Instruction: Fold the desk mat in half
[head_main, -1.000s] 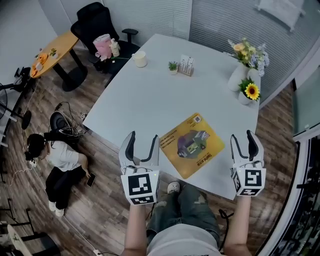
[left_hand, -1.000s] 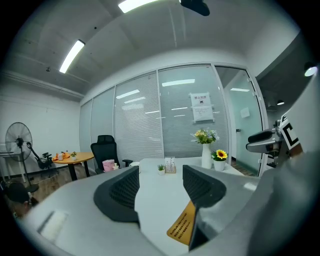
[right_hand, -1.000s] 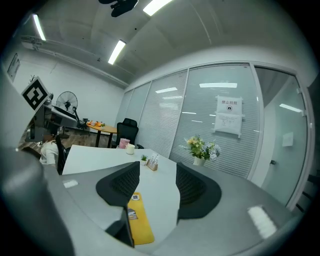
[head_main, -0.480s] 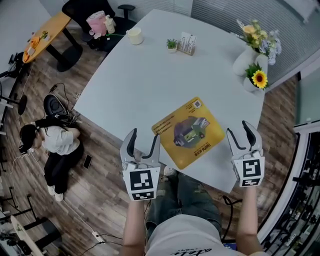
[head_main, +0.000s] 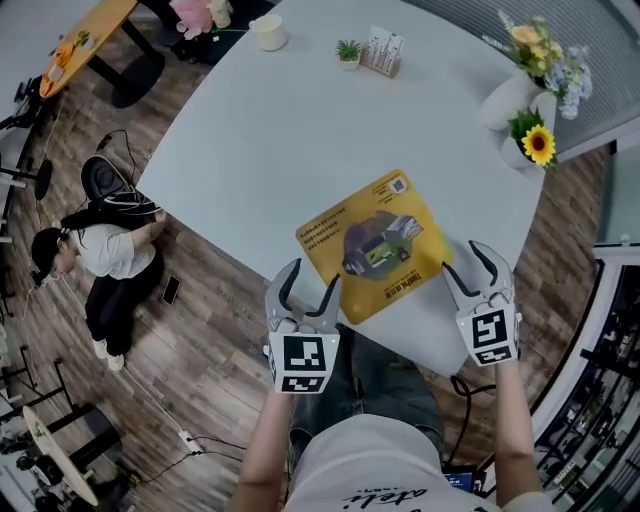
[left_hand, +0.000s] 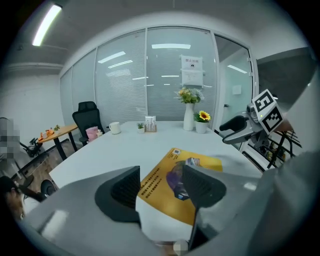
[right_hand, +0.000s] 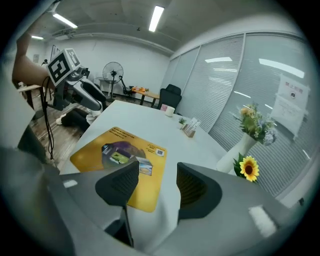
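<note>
A yellow desk mat (head_main: 372, 245) with a printed picture lies flat and unfolded near the front edge of the white table (head_main: 270, 150). My left gripper (head_main: 311, 277) hovers open at the mat's near left corner, and the mat (left_hand: 172, 182) shows between and beyond its jaws. Off the mat's right corner my right gripper (head_main: 465, 265) is open too; its jaws have just opened a little further, with nothing gripped. From the right gripper view the mat (right_hand: 117, 155) lies just past the right gripper (right_hand: 155, 182). Neither gripper's pads press on the mat.
A white vase of flowers (head_main: 510, 95) and a sunflower pot (head_main: 538, 145) stand at the table's far right. A cup (head_main: 268, 32), a small plant (head_main: 348, 50) and a card holder (head_main: 385, 52) sit at the back. A person (head_main: 100, 255) sits on the floor to the left.
Both grippers have come down and forward to the table's front edge, closer to the mat's near corners. The mat has not moved on the table.
</note>
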